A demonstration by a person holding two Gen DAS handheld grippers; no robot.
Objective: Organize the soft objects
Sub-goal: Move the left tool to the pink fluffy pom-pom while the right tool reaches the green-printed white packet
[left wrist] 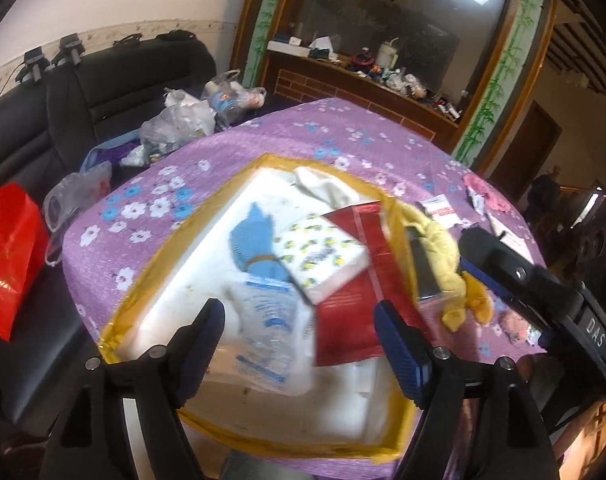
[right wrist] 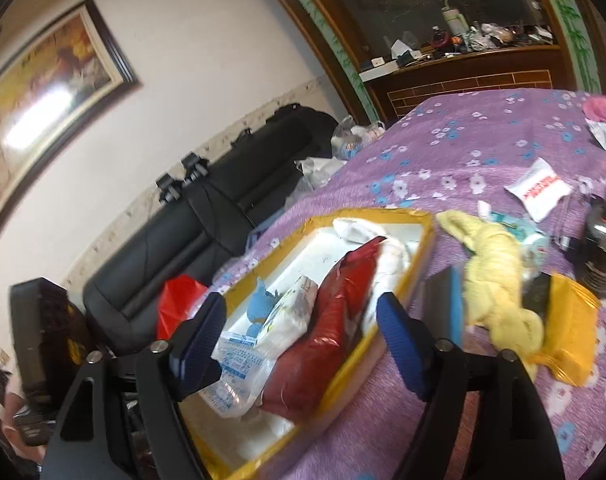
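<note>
From my left gripper (left wrist: 299, 344), jaws spread and holding nothing, I see the white box (left wrist: 207, 240) with yellow-taped rim at twelve o'clock on the purple cloth (left wrist: 343, 132). Inside lie a blue cloth (left wrist: 255, 240), a tissue pack (left wrist: 323, 256) and a red pouch (left wrist: 363, 264). At two o'clock, outside the box, lies a yellow cloth (left wrist: 443, 252). My right gripper (right wrist: 303, 332) is also spread, empty.

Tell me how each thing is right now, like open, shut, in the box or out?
left gripper: open, empty.
right gripper: open, empty.
box: open, no lid.
red pouch: in box.
blue cloth: in box.
yellow cloth: out, on table.
</note>
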